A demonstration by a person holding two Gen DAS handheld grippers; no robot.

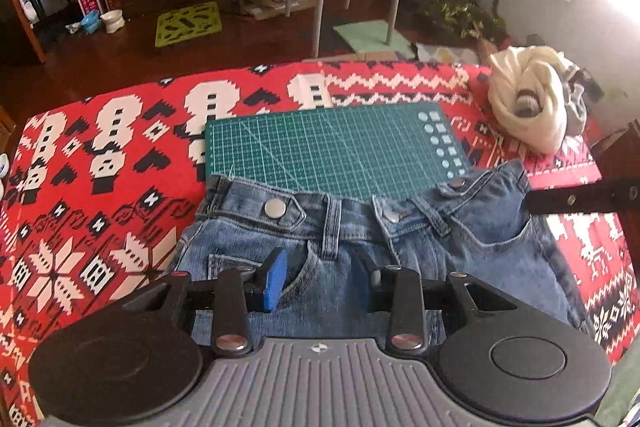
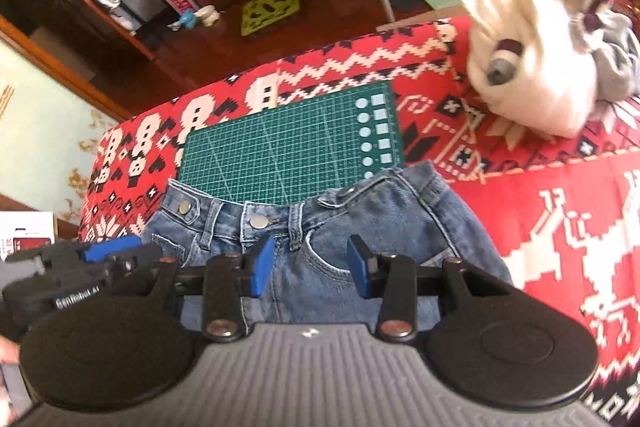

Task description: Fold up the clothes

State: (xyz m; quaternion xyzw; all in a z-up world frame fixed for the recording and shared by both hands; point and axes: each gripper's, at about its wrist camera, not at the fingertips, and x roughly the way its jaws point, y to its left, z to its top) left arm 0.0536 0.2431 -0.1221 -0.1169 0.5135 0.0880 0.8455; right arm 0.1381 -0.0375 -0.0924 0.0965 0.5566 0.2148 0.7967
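A pair of blue denim jeans (image 1: 360, 239) (image 2: 320, 219) lies flat, its waistband resting on a green cutting mat (image 1: 320, 147) (image 2: 288, 155). My left gripper (image 1: 318, 283) hovers over the left front pocket, open, with only flat denim showing between its blue pads. My right gripper (image 2: 311, 267) stands open over the right front pocket, pads apart and gripping nothing. The left gripper (image 2: 100, 259) also shows at the left edge of the right wrist view, beside the jeans' left side.
A red patterned cloth (image 1: 100, 167) (image 2: 540, 207) covers the table. A heap of white and grey clothes (image 1: 532, 103) (image 2: 532, 67) sits at the far right corner. Beyond the table edge are a wooden floor, a chair and shelves.
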